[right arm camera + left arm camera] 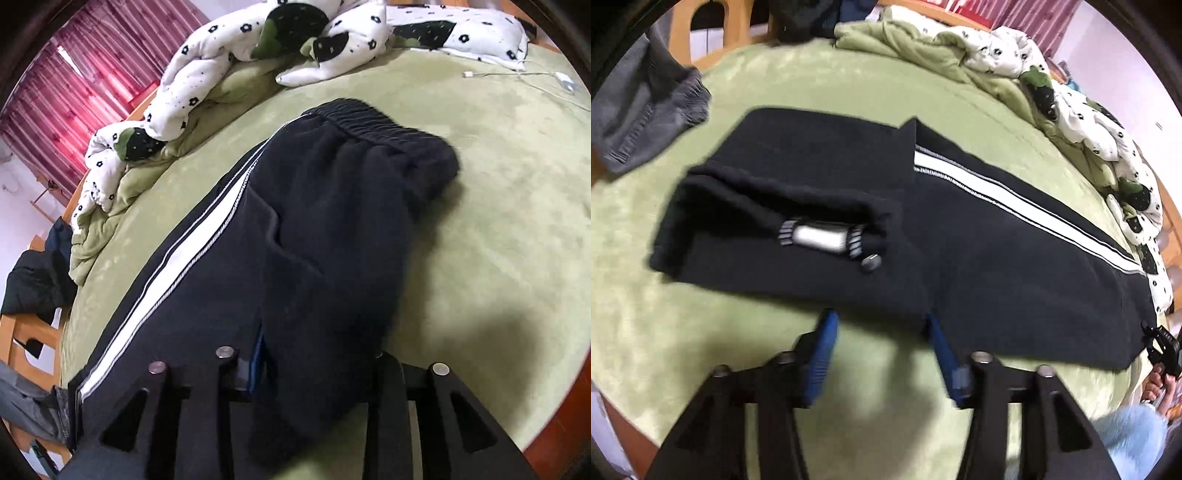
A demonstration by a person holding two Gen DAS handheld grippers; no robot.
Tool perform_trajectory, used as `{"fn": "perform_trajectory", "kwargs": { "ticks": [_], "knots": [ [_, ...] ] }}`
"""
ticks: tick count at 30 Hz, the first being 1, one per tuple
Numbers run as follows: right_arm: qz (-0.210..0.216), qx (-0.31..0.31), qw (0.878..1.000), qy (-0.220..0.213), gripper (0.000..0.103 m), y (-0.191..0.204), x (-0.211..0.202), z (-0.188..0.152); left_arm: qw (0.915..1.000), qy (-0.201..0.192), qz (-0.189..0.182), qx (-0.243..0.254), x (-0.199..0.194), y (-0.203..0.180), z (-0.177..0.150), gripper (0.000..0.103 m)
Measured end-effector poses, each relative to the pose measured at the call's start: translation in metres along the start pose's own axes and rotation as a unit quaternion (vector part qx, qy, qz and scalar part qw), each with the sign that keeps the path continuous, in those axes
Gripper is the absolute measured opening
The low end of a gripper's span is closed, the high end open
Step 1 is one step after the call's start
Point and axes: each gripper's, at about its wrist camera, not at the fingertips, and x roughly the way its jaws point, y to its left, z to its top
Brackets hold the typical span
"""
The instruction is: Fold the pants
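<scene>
As they lie spread across a green fleece blanket point(849, 92) on a bed, the black track pants point(997, 258) with a white side stripe point(979, 184) show one fold: in the left wrist view the leg end is doubled back over the rest, its cuff point(820, 236) facing the camera with a small round metal snap point(870, 263) beside it. No brand name, label or lettering can be read anywhere on the garment.

The left gripper point(882, 321) sits just off the near edge of the pants, its blue-padded fingers point(822, 350) spread apart with only blanket between them. Far right in that view, the right gripper point(1161, 349) appears small at the pants' far end, a hand point(1156, 387) and a pale blue sleeve point(1130, 435) behind it.

From the right wrist view, the elastic waistband point(365, 118) lies at the far end and black cloth drapes over the right gripper point(317, 362); one blue pad point(258, 365) shows at the cloth's edge, the other is hidden, so whether the jaws pinch the fabric cannot be told, though the pants appear to lie between them.

A white quilt point(207, 74) patterned with black flowers is bunched along the bed's far side, a grey garment point(646, 122) lies at the left, a white charging cable point(524, 77) trails at far right, and red curtains point(74, 92) hang beyond.
</scene>
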Motion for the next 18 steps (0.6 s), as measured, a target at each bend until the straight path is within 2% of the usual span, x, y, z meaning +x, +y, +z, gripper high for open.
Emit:
{"fn": "perform_trajectory", "kwargs": {
  "ticks": [3, 6, 9, 13, 15, 18],
  "knots": [
    [-0.025, -0.027, 0.999, 0.004, 0.035, -0.001, -0.016, -0.012, 0.9997, -0.021, 0.007, 0.013, -0.023, 0.006, -0.008, 0.052],
    [-0.051, -0.051, 0.997, 0.004, 0.036, 0.002, -0.033, -0.025, 0.9988, -0.049, 0.007, 0.006, -0.034, 0.008, -0.008, 0.052],
    [-0.073, -0.06, 0.996, -0.003, 0.036, 0.007, -0.045, -0.039, 0.9984, -0.057, 0.008, 0.0, -0.029, 0.008, 0.001, 0.052],
    [-0.093, -0.063, 0.994, -0.007, 0.036, 0.017, -0.062, -0.054, 0.9985, -0.052, -0.016, 0.0, -0.017, 0.008, 0.015, 0.052],
    [-0.103, -0.077, 0.992, -0.019, 0.036, 0.027, -0.072, -0.058, 0.9981, -0.055, -0.027, 0.003, -0.011, 0.007, 0.021, 0.052],
    [-0.116, -0.089, 0.989, -0.035, 0.036, 0.044, -0.085, -0.056, 0.9971, -0.073, -0.023, -0.002, -0.007, 0.004, 0.03, 0.052]
  ]
}}
